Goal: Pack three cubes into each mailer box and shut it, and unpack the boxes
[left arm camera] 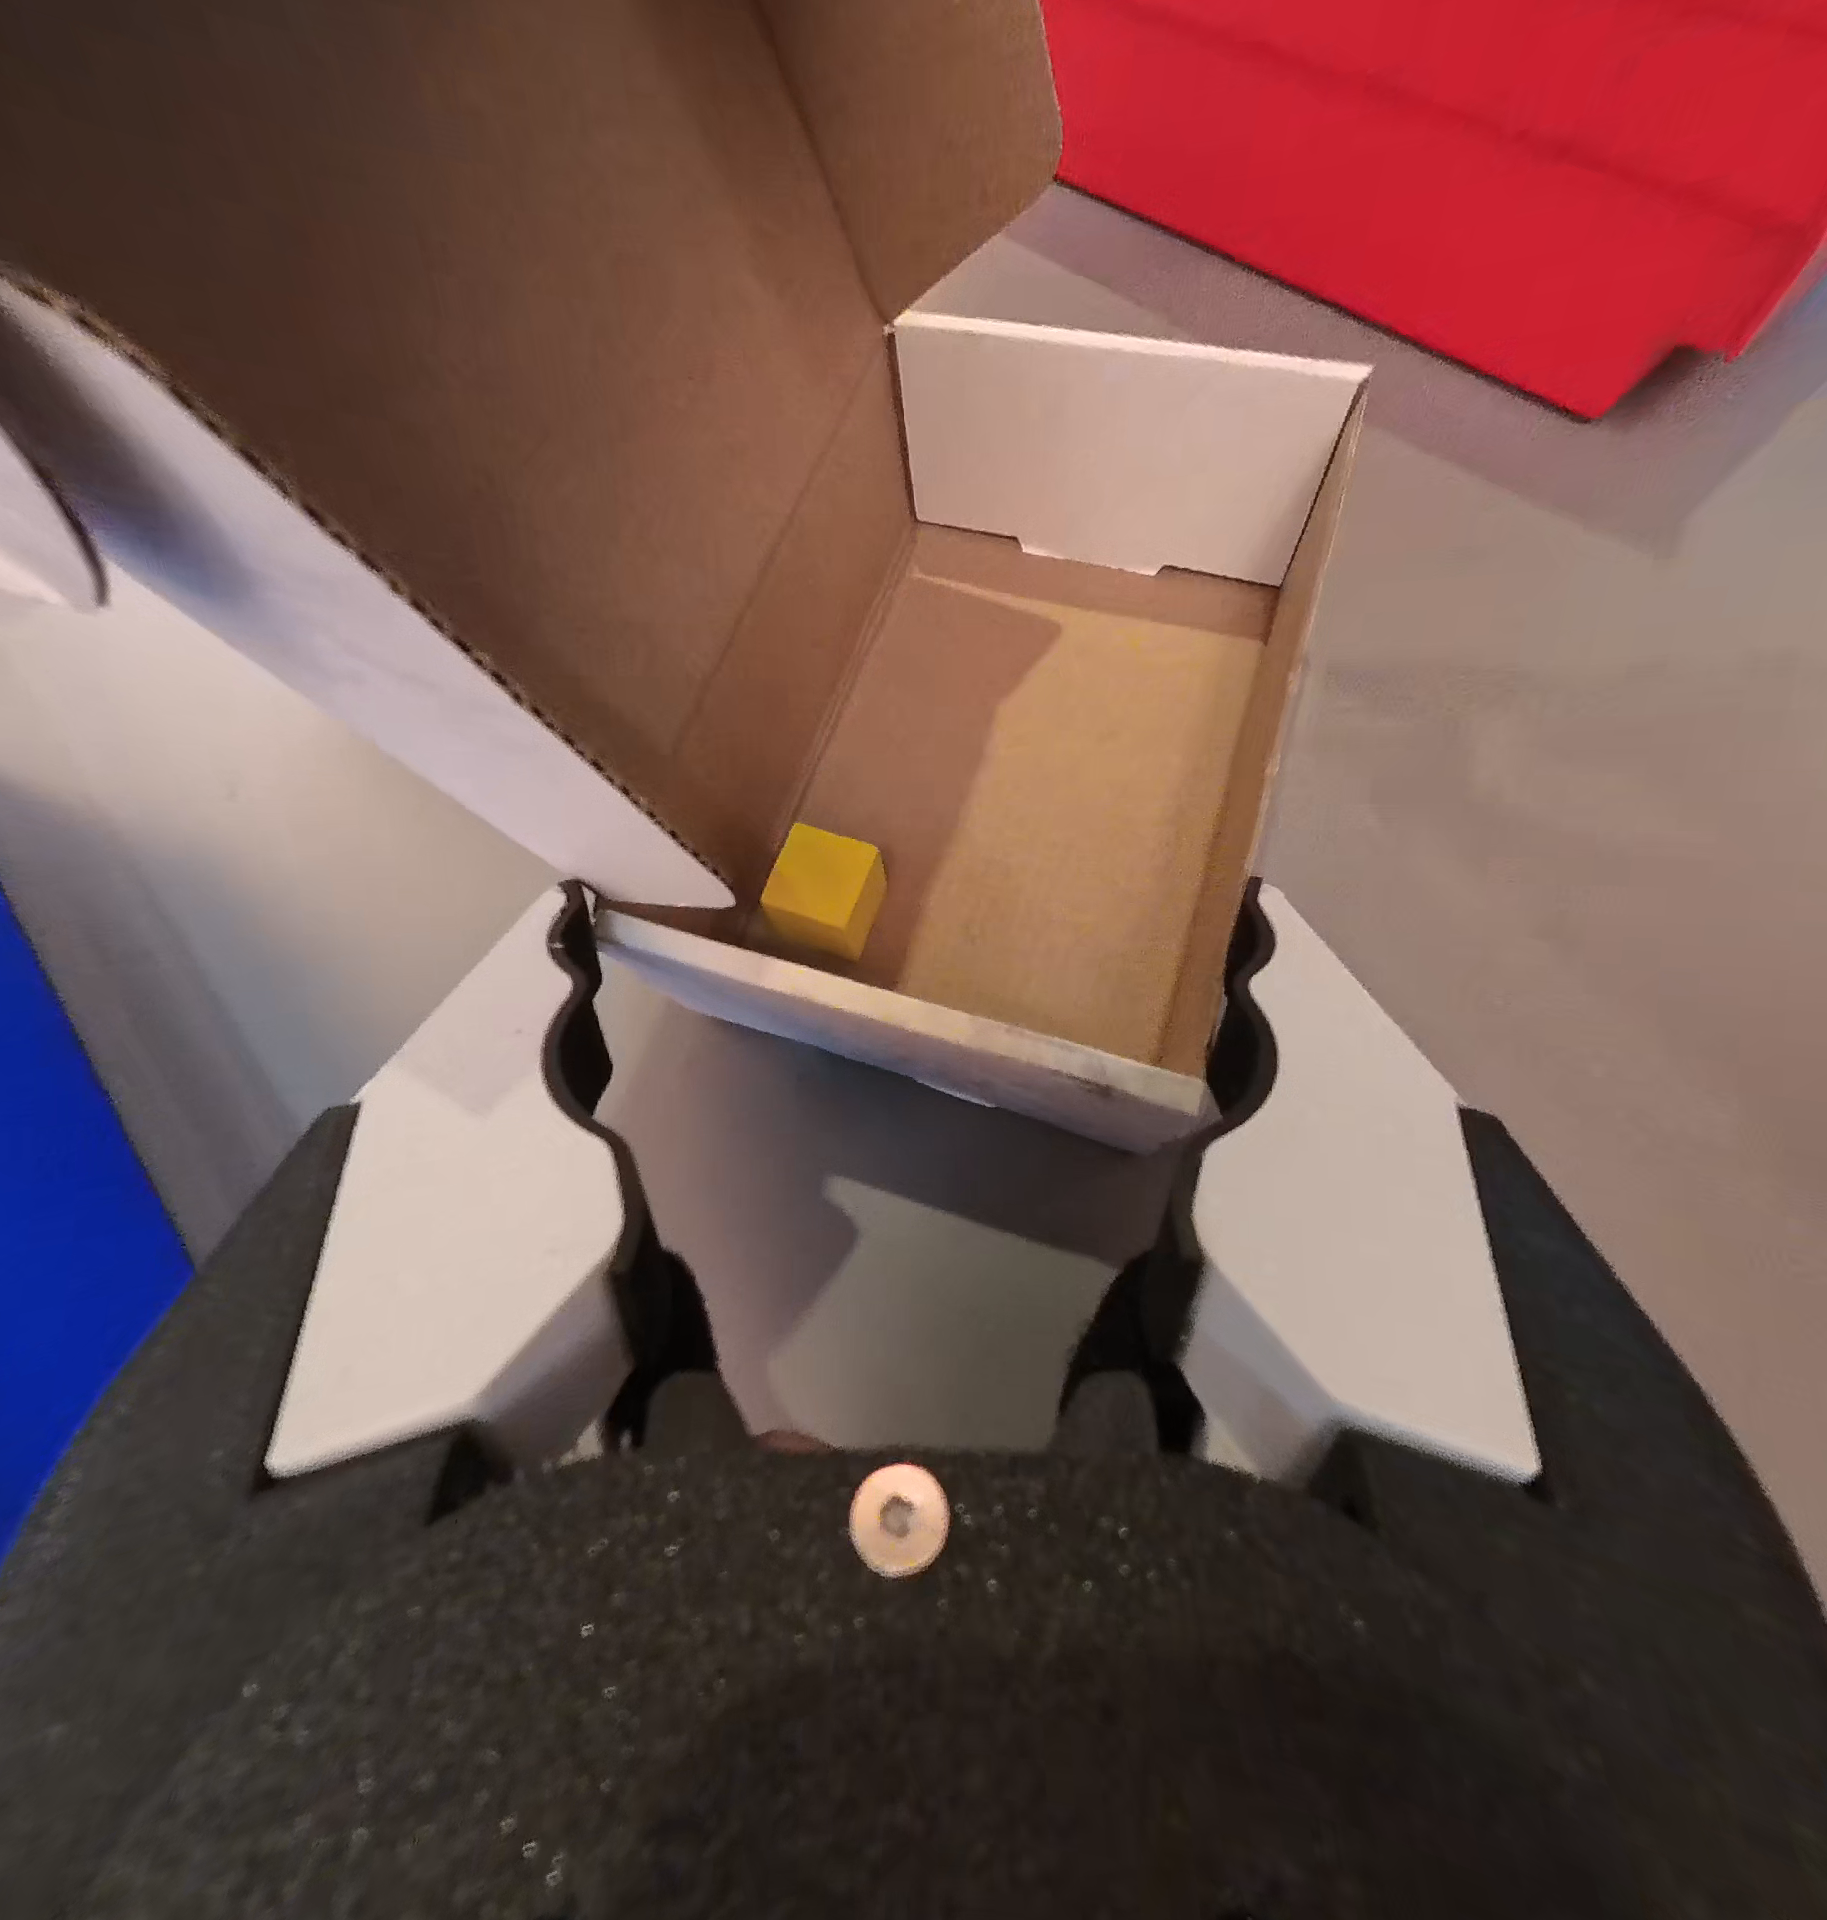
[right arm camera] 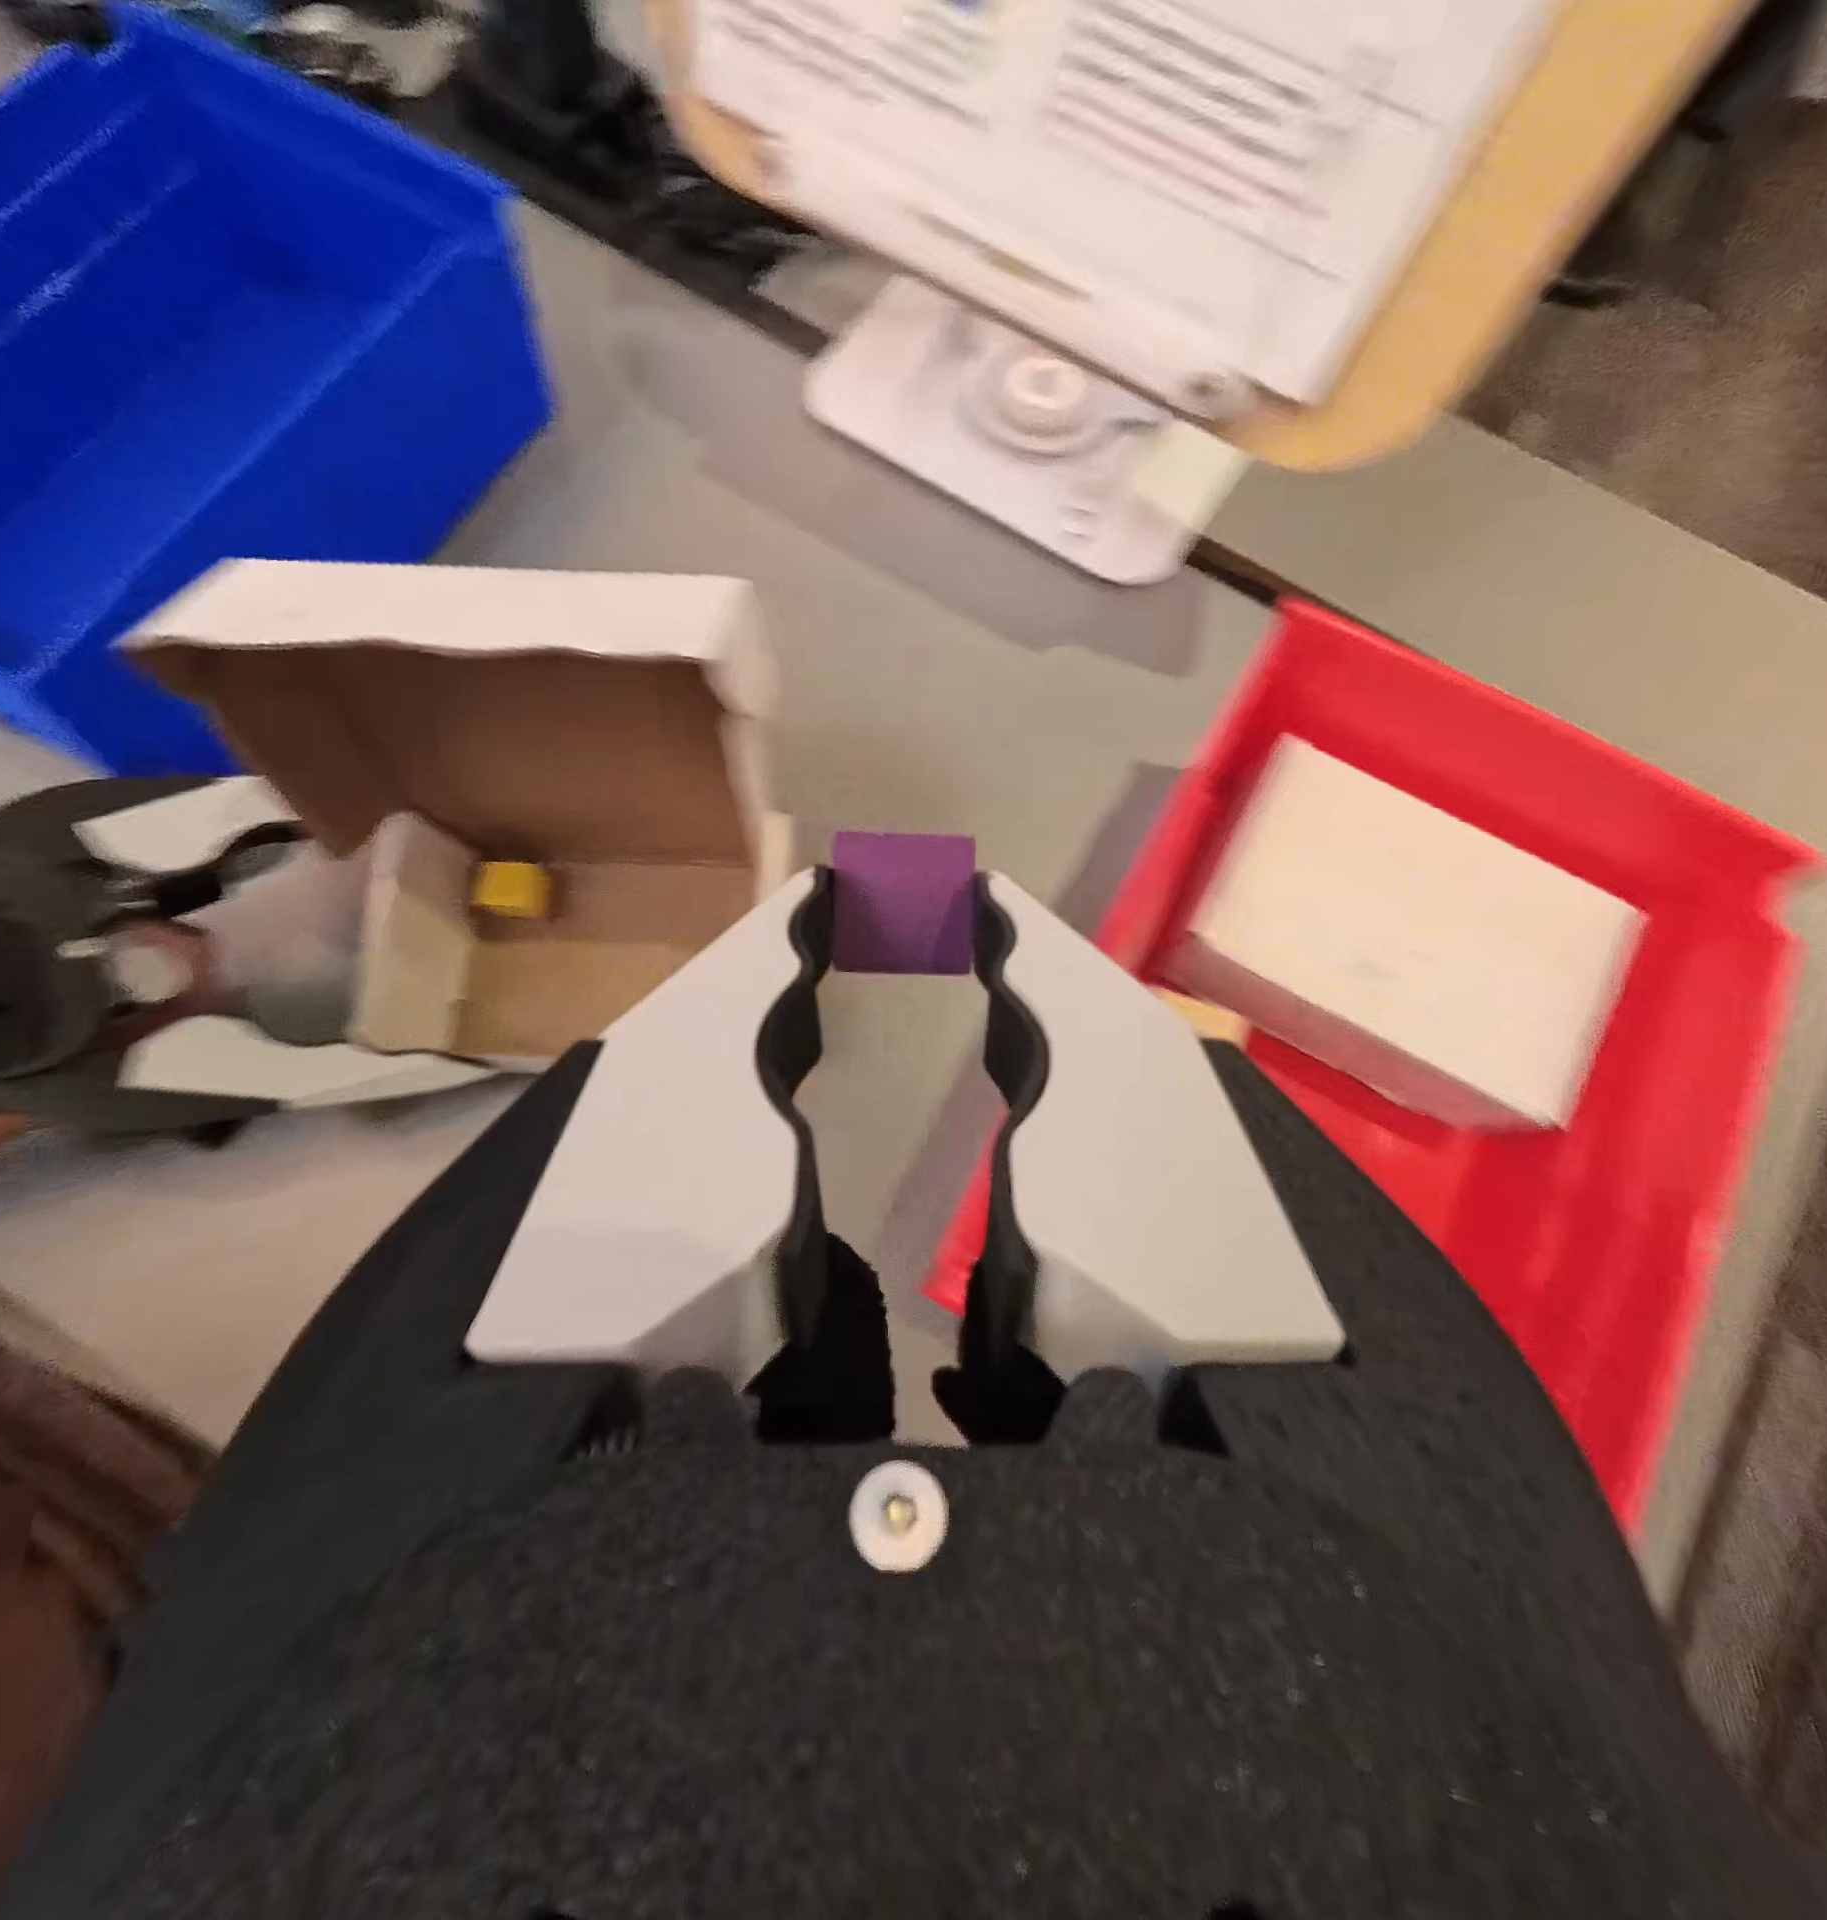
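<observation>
1. We judge this the packing step — our right gripper point(right arm camera: 904, 902) has its jaws clenched on the purple cube point(right arm camera: 901, 902), carried above the table point(right arm camera: 265, 1226).
2. Our left gripper point(left arm camera: 904, 997) has its jaws clamped across the open mailer box's point(left arm camera: 1117, 457) near wall; the yellow cube point(left arm camera: 824, 889) lies inside, just beyond the left jaw.
3. Next, we must swing the purple cube leftward over the opening, then release.
4. Only the right wrist view shows the purple cube and a shut white box point(right arm camera: 1408, 925) in the red bin point(right arm camera: 1511, 1299) — the left wrist view alone shows the box floor.

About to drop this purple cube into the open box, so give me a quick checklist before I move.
1. Purple cube gripped at the right tool tips: ok.
2. Mailer box lid up: ok.
3. Left tool holds the box's near end: ok.
4. Room beside the yellow cube: ok.
5. Cube over the box: not ok, it sits right of the opening.
6. Cube count: not ok, one inside.
</observation>
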`<state>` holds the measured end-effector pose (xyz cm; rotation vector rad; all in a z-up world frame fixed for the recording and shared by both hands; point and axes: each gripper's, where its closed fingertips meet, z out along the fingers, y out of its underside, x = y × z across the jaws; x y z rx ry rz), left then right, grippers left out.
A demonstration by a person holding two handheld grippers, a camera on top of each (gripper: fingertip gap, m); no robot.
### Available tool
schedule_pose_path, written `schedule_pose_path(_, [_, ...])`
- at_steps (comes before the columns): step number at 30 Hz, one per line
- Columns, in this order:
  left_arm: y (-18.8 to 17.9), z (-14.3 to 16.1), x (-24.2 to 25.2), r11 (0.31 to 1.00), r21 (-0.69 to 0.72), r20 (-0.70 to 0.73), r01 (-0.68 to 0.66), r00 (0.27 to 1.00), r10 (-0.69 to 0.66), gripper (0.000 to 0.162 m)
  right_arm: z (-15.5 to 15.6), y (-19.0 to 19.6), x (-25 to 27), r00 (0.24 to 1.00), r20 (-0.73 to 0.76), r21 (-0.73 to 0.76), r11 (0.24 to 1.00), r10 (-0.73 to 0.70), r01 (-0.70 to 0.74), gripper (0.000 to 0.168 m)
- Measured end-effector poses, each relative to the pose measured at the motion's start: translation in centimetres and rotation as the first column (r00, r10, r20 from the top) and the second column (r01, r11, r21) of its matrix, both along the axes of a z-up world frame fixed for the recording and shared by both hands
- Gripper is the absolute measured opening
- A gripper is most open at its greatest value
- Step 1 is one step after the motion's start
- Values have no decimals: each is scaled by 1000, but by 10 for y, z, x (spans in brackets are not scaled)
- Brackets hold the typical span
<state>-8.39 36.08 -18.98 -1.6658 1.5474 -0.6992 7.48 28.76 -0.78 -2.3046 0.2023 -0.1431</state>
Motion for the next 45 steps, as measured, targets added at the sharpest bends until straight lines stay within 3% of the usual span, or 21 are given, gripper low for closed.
schedule_pose_path(2, [0,0,-1,1000,3,-1,0,1000,0,117,-11,-30,48,992,24,-36,992,-121,122,25])
schedule_pose_path(5, [0,0,0,1000,12,-4,2,1000,-2,117,-57,-62,99,970,11,-154,959,-241,240,26])
schedule_pose_path(8, [0,0,0,1000,7,-4,1,1000,-1,117,-106,-75,113,964,-71,-271,935,-256,228,26])
schedule_pose_path(12, [-1,0,0,1000,11,-3,2,1000,-2,117,-129,-78,151,930,-73,-239,912,-359,334,25])
schedule_pose_path(16, [-1,0,0,1000,9,0,3,1000,-3,118,-173,-84,183,904,-21,-337,854,-427,396,26])
schedule_pose_path(25, [-1,0,0,1000,6,2,23,1000,-23,117,-207,-87,202,883,-34,-444,798,-469,407,26])
schedule_pose_path(29, [-2,0,0,999,12,4,34,999,-34,117,-208,-88,203,874,-64,-443,798,-482,408,26])
schedule_pose_path(32, [-2,0,0,999,14,-1,37,999,-37,118,-200,-90,201,874,-53,-444,796,-483,412,35])
schedule_pose_path(36, [-3,0,-1,999,14,-1,40,999,-40,118,-131,-75,185,896,-17,-299,857,-444,419,38])
schedule_pose_path(39, [-2,1,-1,999,8,7,39,999,-39,117,-49,-23,106,978,-89,-15,982,-191,191,38])
schedule_pose_path(41, [-2,1,-1,999,0,15,35,999,-35,118,-11,12,23,991,-122,197,980,47,-22,38])
schedule_pose_path(43, [-2,1,-1,999,4,15,39,999,-39,117,-5,35,-66,941,-210,342,922,264,-182,35])
schedule_pose_path(45, [-3,1,-1,999,15,17,51,999,-51,117,-37,51,-126,884,-227,288,895,408,-340,35])
